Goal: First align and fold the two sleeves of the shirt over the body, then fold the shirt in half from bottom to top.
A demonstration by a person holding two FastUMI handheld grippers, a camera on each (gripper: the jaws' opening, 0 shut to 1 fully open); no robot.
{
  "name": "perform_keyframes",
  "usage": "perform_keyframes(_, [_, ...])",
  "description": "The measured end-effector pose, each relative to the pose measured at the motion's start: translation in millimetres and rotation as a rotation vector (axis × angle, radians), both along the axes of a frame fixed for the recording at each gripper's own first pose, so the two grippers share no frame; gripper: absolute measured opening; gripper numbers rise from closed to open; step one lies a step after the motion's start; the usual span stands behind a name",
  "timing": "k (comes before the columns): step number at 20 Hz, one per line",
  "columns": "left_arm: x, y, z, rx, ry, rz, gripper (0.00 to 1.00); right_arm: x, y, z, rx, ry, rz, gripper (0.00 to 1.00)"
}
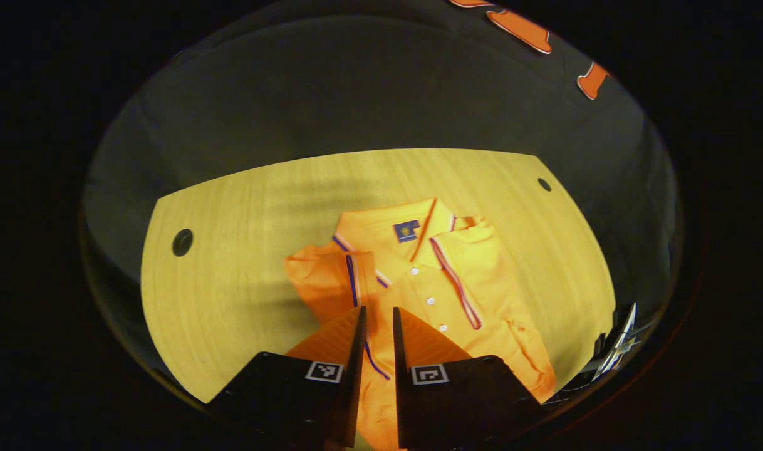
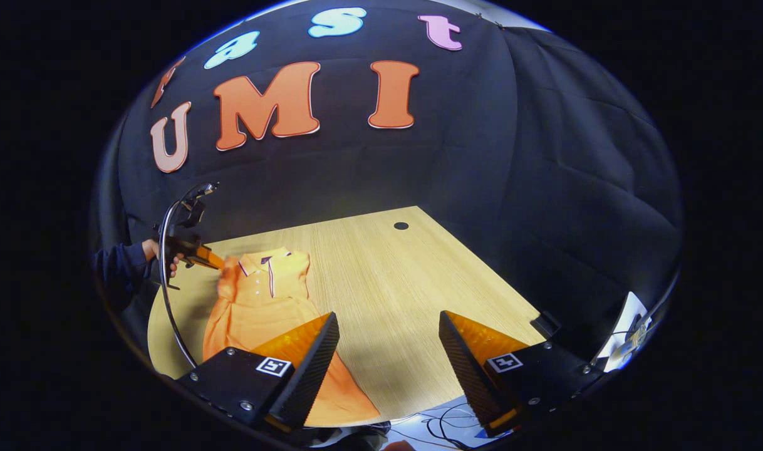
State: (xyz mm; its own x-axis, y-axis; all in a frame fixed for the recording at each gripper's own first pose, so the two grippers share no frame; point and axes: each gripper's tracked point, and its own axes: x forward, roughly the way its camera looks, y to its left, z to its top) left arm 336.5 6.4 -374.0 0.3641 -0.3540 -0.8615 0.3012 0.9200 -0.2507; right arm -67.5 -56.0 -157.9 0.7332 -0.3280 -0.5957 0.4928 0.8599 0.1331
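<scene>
Over the shirt (image 1: 444,294) my left gripper (image 1: 378,319) holds its jaws nearly together on the sleeve (image 1: 322,285), I judge; weak hold could drop it; right gripper (image 2: 388,332) gapes.

Probably a recording booth: black cloth wall (image 2: 544,156) around a bare wooden table (image 2: 406,282).

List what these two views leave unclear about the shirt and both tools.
- Left gripper view: the left tool covers the shirt below its tips; whether it pinches cloth is hidden.
- Same view: the shirt's hem is cut off by the edge.
- Right gripper view: the right tool hides part of the shirt's hem.
- The hand sits too small for its grip to be made out.
</scene>
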Motion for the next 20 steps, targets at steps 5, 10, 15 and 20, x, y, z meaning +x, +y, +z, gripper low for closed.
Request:
perform_keyframes(5, [-11, -17, 11, -0.048, -0.044, -0.044, 0.61, -10, -4, -5, 0.007, -0.002, -0.034, 0.98])
perform_keyframes(10, [-27, -8, 48, -0.07, -0.204, -0.022, 0.95, 0, -1, -3, -0.029, -0.023, -0.038, 0.98])
perform_keyframes(15, [-72, 3, 131, -0.116, -0.458, 0.052, 0.97, 20, 2, 7, -0.124, -0.086, 0.038, 0.97])
perform_keyframes(20, [-139, 41, 200, -0.081, -0.702, 0.199, 0.99, 41, 19, 32, -0.171, -0.202, 0.202, 0.98])
